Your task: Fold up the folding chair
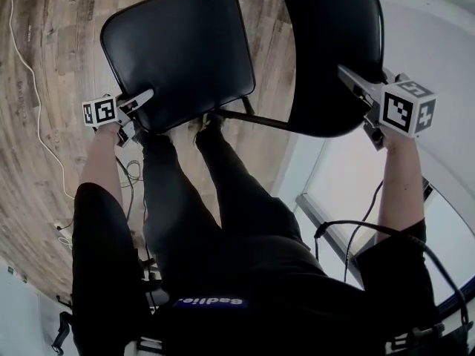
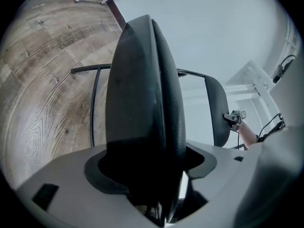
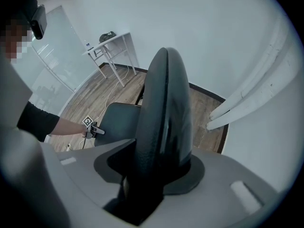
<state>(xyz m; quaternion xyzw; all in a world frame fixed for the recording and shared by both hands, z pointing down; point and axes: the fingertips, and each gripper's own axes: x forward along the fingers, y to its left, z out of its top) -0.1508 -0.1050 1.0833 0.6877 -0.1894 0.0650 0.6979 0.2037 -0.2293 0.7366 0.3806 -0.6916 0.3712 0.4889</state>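
Head view: black folding chair on the wood floor (image 1: 52, 65), right in front of the person's legs (image 1: 223, 199), not folded. Seat (image 1: 178, 50) faces up at centre, backrest (image 1: 334, 50) to its right. Left gripper (image 1: 145, 99) is on the seat's near-left corner. Right gripper (image 1: 349, 76) is on the backrest's near edge. A frame tube (image 1: 252, 119) runs between seat and backrest.

Left gripper view: seat (image 2: 142, 118) seen edge-on, filling the slot between the jaws. Jaws stand wide and clamp the cushion edge, though the cushion hides the pads, so contact is likely rather than certain. Backrest (image 2: 217, 110) sits beyond at right with the right gripper (image 2: 232, 118) on it.

Right gripper view: backrest (image 3: 164, 122) edge-on between the jaws, which are narrower and closed on it. Seat (image 3: 118, 120) lies below left, with the left gripper (image 3: 95, 128) at its edge. A white table (image 3: 111, 42) stands by the far wall.
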